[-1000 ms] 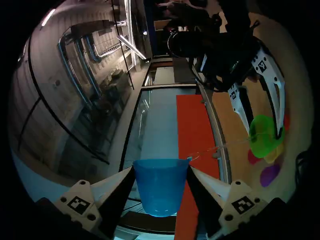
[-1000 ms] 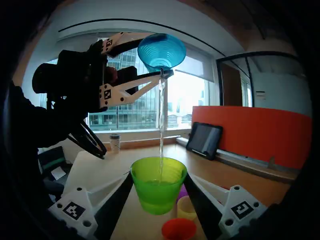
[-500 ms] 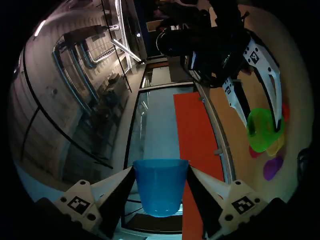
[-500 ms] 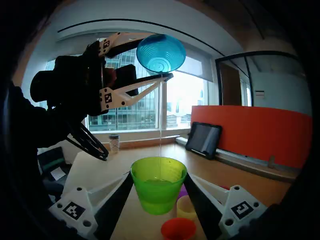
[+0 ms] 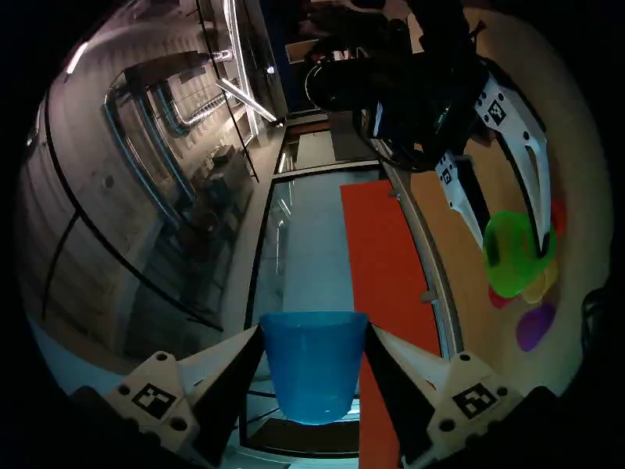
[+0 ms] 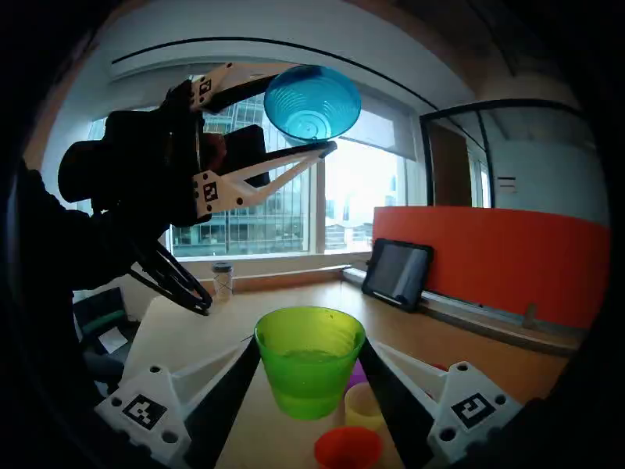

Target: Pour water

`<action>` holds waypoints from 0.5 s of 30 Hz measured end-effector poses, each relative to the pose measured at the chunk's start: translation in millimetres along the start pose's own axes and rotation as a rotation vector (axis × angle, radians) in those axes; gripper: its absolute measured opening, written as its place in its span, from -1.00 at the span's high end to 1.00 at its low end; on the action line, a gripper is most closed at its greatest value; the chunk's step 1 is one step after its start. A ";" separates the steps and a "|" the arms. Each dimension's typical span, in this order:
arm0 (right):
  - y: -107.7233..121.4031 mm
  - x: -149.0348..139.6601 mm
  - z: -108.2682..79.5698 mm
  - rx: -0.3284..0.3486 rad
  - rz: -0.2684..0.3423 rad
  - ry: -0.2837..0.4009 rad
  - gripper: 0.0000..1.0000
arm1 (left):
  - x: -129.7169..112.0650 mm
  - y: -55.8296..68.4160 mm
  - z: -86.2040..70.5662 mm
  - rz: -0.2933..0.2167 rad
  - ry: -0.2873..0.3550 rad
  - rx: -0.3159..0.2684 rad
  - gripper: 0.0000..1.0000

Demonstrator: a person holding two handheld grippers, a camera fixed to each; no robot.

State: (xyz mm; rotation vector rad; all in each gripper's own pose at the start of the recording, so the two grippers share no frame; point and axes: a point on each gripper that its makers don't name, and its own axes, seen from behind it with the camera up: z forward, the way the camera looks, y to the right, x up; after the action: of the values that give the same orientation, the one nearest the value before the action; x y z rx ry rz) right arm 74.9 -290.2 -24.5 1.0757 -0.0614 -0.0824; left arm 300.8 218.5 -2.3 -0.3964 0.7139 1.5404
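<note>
- Well, my left gripper (image 5: 312, 332) pinched the blue cup (image 5: 312, 367), tipped high above the green cup (image 6: 310, 367).
- My right gripper (image 6: 310, 344) clamped that green cup, water inside.
- Square coded markers (image 6: 147, 412) sat on my grippers.

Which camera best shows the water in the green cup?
The right gripper view: the green cup sits close and upright, its water line showing through the wall. The left gripper view shows the cup small and far off.
</note>
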 end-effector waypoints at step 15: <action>2.2 1.1 -1.7 -0.009 0.001 0.005 -0.82 | -9.4 -5.2 3.8 -0.137 -0.004 0.001 -0.74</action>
State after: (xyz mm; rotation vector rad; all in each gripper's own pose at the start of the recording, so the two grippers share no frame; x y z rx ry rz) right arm 76.2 -287.8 -23.4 1.0672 -0.0569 -0.0787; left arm 307.6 213.7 5.5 -0.4331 0.6710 1.4108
